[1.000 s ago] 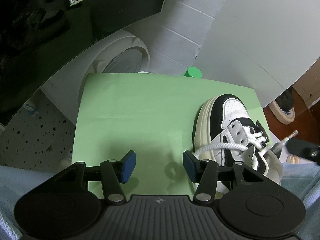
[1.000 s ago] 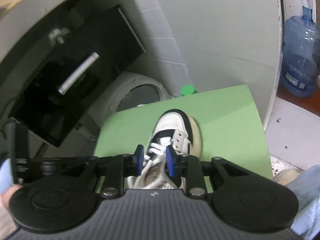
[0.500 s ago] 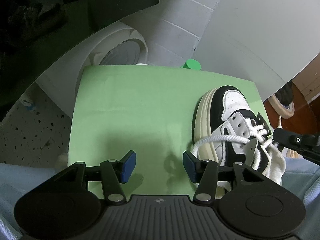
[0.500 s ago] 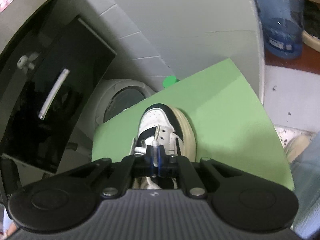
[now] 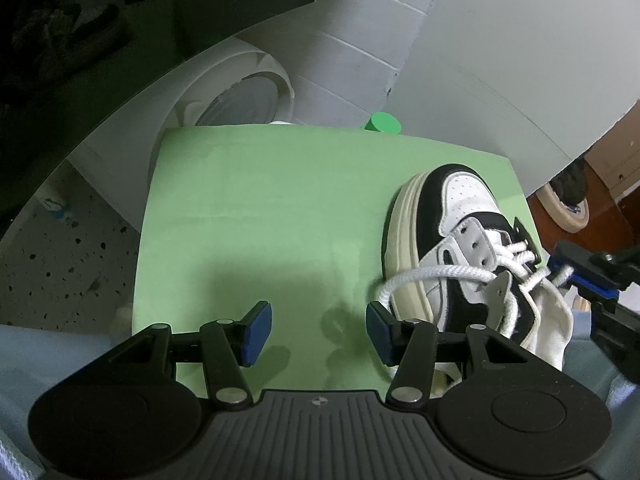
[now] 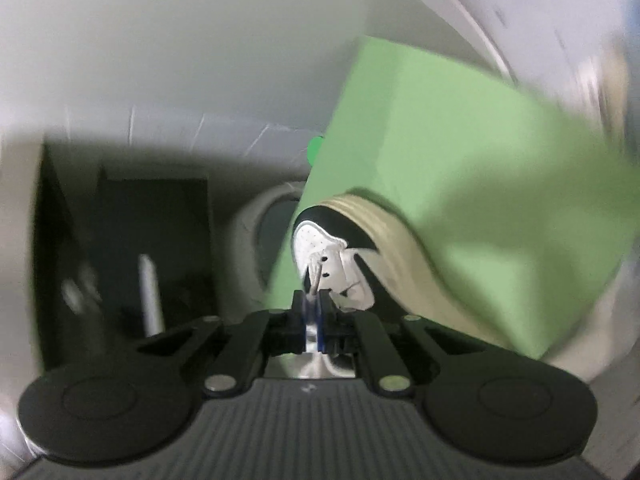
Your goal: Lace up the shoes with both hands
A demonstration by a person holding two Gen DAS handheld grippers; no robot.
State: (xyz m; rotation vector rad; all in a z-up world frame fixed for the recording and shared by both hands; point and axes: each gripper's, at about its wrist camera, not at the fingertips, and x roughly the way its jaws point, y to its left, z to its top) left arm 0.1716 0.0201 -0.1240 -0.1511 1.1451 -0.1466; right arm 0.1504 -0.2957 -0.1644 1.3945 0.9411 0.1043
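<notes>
Left gripper (image 5: 316, 334): black plastic body, ribbed panel at 6 o'clock with a small round logo mark, round black disc housings at 7 and 5 o'clock. Two black linkage bars per side, each pinned with a silver screw. Fingers (image 5: 256, 332) end in flat blue pads. Pale blue fabric, the person's clothing (image 5: 60, 348), shows at 8 and 4 o'clock.

Right gripper (image 6: 314, 310): same build, black ribbed panel, twin discs, silver screws, blue pads; picture motion-blurred. From the left wrist view its black-and-blue fingertips sit at 3 o'clock.
</notes>
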